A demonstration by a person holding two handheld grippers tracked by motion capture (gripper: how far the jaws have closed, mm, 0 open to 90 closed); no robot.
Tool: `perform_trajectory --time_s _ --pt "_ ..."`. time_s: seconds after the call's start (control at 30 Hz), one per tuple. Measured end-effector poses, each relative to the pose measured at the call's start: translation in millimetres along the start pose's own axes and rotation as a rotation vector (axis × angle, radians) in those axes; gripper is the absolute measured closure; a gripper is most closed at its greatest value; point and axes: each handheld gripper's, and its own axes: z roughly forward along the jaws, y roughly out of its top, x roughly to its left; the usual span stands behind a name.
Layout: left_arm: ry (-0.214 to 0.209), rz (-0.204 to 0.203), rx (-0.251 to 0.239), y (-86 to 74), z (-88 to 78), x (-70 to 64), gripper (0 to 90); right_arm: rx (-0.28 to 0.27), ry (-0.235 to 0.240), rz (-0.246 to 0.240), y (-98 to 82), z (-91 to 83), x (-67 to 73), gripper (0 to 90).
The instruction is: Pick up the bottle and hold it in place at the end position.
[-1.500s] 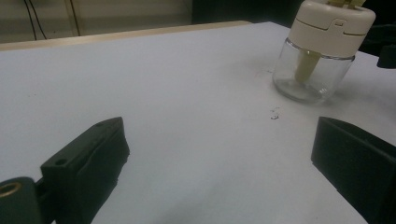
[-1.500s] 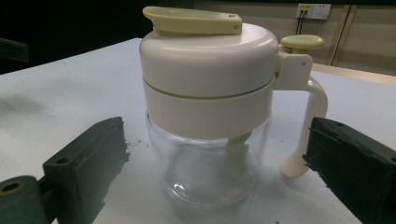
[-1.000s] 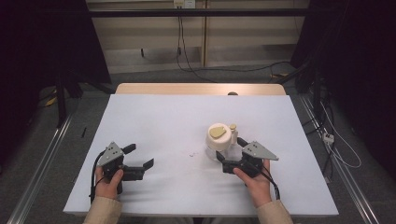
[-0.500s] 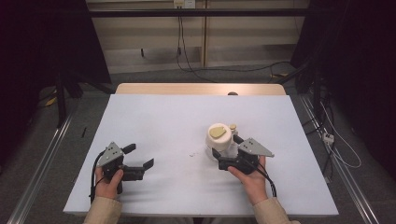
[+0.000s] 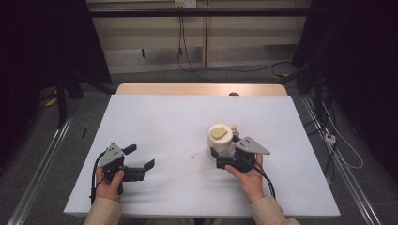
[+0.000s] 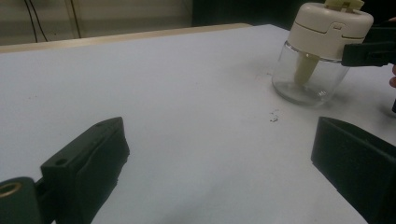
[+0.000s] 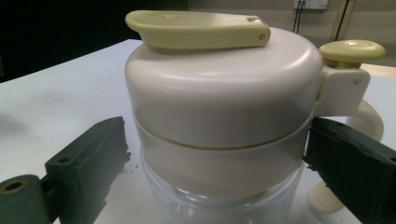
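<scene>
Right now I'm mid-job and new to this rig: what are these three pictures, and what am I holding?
There is no robot arm here: a person holds a two-jaw tool in each hand. The high view looks down on a white table. The other two pictures come from cameras riding on each tool, looking along its black jaws. On the table stands a clear glass jar with a cream lid and a yellow-green flap on top. The right gripper has its jaws on either side of the jar just under the lid; whether they press it I cannot tell. The left gripper is open and holds nothing, with the jar farther off.
</scene>
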Motion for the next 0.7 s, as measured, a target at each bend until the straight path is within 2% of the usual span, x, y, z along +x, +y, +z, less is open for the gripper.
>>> perform_trajectory --time_s 0.7 --pt "-0.006 -0.011 0.002 -0.7 1.0 0.3 3.2 0.000 -0.052 0.012 -0.1 20.8 3.6 4.9"
